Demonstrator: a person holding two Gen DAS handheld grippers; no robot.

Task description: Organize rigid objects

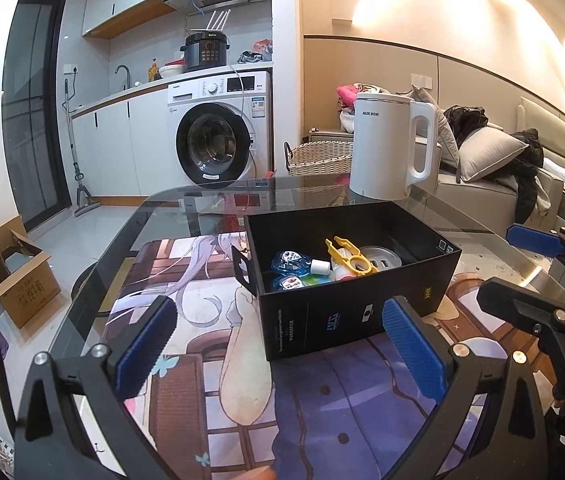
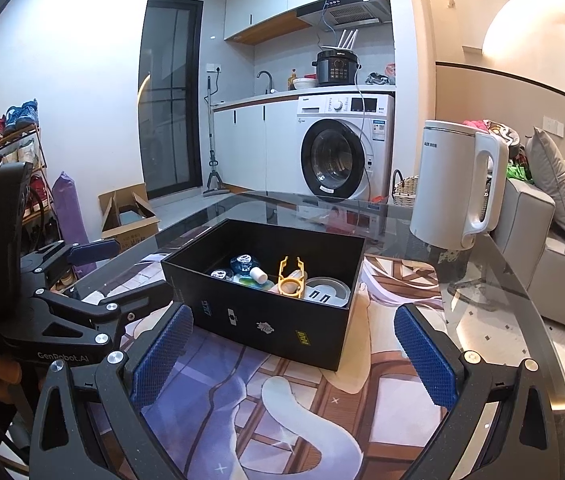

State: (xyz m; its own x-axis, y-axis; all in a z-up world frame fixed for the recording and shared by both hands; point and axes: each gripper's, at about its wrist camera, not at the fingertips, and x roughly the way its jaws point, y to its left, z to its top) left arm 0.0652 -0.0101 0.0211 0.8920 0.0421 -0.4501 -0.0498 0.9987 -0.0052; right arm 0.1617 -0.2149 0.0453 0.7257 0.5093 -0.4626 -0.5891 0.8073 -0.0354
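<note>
Both grippers agape, empty, black box just beyond.

Glossy glass surface here, mirroring the room, with a smooth printed mat lying soft and matt on it. The black box looks like matt cardboard. Inside, a glossy blue plastic bottle, a shiny yellow plastic tool, a brushed-metal-looking disc. Left hand-held gripper: matt black plastic frame, metal screws, rough-textured blue pads. The white kettle is smooth satin plastic
</note>
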